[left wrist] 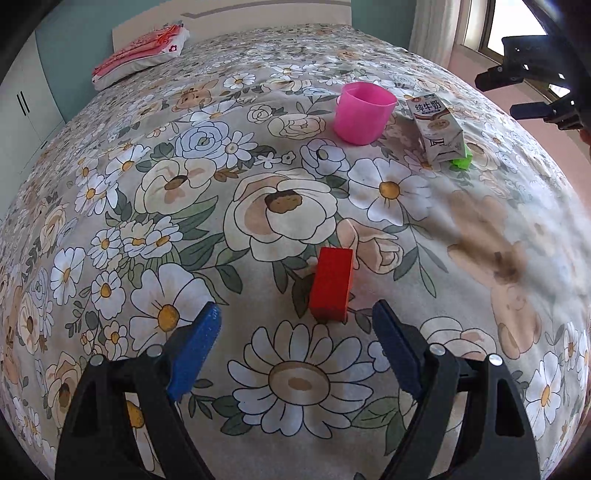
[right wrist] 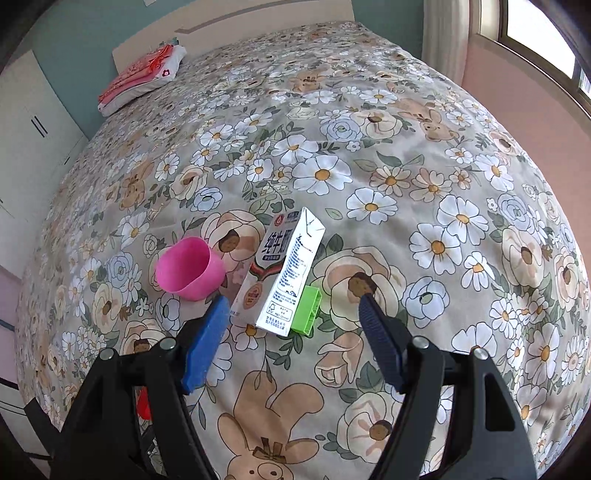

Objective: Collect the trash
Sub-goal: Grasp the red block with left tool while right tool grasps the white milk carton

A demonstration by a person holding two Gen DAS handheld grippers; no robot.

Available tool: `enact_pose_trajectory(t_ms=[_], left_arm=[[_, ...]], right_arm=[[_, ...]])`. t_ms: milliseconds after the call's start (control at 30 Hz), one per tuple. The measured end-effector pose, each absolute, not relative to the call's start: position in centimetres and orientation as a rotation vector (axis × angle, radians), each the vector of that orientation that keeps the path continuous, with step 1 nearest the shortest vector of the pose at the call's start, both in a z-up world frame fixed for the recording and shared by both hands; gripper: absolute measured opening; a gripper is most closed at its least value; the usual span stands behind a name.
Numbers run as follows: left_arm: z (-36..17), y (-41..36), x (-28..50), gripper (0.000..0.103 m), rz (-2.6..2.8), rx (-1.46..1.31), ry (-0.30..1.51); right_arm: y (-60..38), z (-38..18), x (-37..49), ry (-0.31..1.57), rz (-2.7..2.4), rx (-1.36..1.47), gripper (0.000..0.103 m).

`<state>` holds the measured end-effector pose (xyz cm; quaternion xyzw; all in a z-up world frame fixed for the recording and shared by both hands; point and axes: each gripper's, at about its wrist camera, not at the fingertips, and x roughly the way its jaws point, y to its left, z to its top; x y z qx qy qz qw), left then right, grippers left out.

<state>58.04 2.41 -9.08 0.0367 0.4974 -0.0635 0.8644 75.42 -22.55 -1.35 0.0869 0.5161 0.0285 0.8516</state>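
A red block lies on the flowered bedspread, just ahead of my open, empty left gripper. A pink cup stands farther off, with a white milk carton to its right and a green block tucked behind the carton. In the right wrist view the milk carton lies just ahead of my open, empty right gripper, with the green block against its right side and the pink cup to its left. The right gripper also shows in the left wrist view, at top right.
A folded red and white pillow lies at the far end of the bed by the headboard. White cupboards stand on the left. A window and pink wall are on the right.
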Motion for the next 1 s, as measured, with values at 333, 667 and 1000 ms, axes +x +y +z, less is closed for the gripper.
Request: enact_pose_trajectory(t_ms=[333, 667, 1000], left_arm=[[-10.8, 2.3, 60.5, 0.085, -0.128, 0.056, 1.006], [-10.8, 0.8, 60.4, 0.025, -0.206, 0.069, 0.978], [-9.7, 1.9, 59.1, 0.022, -0.225, -0.005, 1.021]], right_arm=[[-22.5, -8.7, 83.0, 1.217, 0.06, 0.355, 0.072], [-21.2, -10.5, 84.3, 1.246, 0.127, 0.377, 0.055], [-21.4, -7.9, 81.9, 1.209, 0.132, 0.337, 0.035]])
